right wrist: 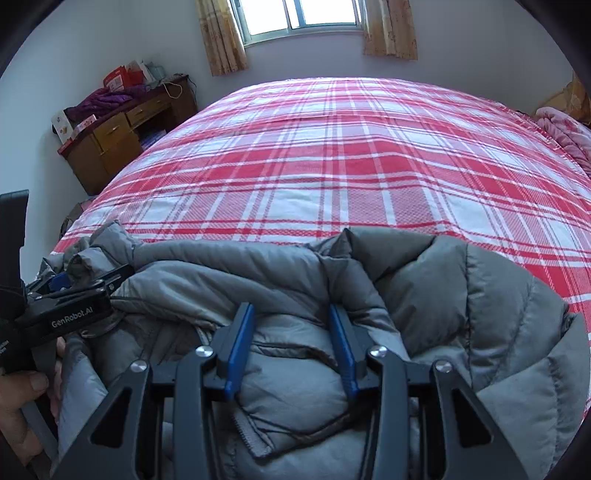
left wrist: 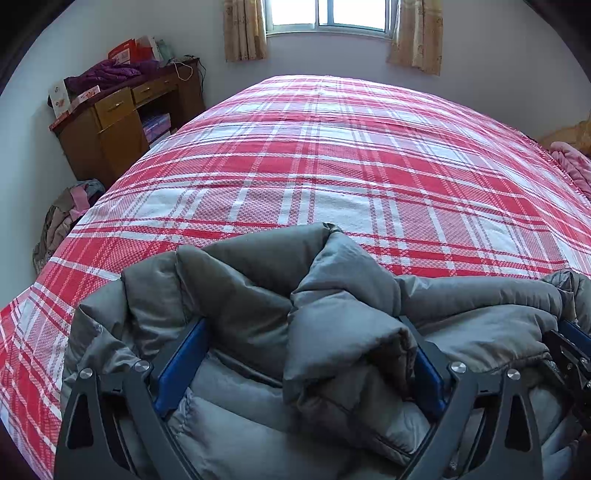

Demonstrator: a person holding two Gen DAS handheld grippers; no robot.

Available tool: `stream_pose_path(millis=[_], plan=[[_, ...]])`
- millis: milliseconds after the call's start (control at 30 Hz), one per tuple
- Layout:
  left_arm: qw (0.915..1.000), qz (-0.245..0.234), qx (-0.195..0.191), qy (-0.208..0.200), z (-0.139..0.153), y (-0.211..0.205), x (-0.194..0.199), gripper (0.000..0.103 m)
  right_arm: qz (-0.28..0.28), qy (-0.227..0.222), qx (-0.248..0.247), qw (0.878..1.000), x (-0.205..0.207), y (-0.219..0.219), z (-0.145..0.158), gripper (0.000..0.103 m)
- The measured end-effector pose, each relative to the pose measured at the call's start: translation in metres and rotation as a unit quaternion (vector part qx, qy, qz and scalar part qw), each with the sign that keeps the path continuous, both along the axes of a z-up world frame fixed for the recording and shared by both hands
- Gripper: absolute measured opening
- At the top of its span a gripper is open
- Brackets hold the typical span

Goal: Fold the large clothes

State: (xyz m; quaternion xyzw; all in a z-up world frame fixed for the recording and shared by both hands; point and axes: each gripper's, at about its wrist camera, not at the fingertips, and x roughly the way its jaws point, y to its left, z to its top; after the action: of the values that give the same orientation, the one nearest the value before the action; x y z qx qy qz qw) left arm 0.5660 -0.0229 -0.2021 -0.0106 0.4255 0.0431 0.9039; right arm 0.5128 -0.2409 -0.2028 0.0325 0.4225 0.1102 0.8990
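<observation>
A grey padded jacket [left wrist: 343,332] lies bunched at the near edge of a bed with a red and white plaid cover [left wrist: 325,166]. My left gripper [left wrist: 303,325] stands wide open around a thick rumpled fold of the jacket, whose cloth rests loosely between the blue pads [left wrist: 177,369]. In the right wrist view, the same gripper [right wrist: 92,282] shows at the left, in a person's hand [right wrist: 22,398]. My right gripper [right wrist: 290,308] is closed partway on a puffy panel of the jacket [right wrist: 461,314], fingertips tucked under a fold. Its black frame also shows as the right gripper [left wrist: 569,347].
A wooden desk [left wrist: 118,125] with a purple garment and boxes stands at the far left wall. Clothes are piled on the floor [left wrist: 62,221] beside the bed. A pink blanket [right wrist: 565,136] lies at the bed's far right. A curtained window [left wrist: 328,14] is behind the bed.
</observation>
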Motion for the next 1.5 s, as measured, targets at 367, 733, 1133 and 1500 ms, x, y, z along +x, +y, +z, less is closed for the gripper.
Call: stream_pose_path(millis=[367,733,1133,1500], plan=[[0.9999,0.002,0.010,0.002,-0.002,-0.003,0.001,0.100,-0.003,0.004,-0.030,1.000,0.002,0.007,-0.004,0.044],[0.9999,0.004,0.010,0.002,-0.003,-0.001,0.002,0.101,-0.005,0.002,-0.048,0.999,0.002,0.012,-0.005,0.044],[0.9999,0.005,0.009,0.002,-0.003,-0.001,0.002,0.101,-0.005,0.003,-0.051,0.999,0.004,0.012,-0.005,0.044],[0.9999,0.005,0.010,0.002,-0.003,-0.002,0.002,0.101,-0.004,0.003,-0.052,0.999,0.004,0.012,-0.005,0.045]])
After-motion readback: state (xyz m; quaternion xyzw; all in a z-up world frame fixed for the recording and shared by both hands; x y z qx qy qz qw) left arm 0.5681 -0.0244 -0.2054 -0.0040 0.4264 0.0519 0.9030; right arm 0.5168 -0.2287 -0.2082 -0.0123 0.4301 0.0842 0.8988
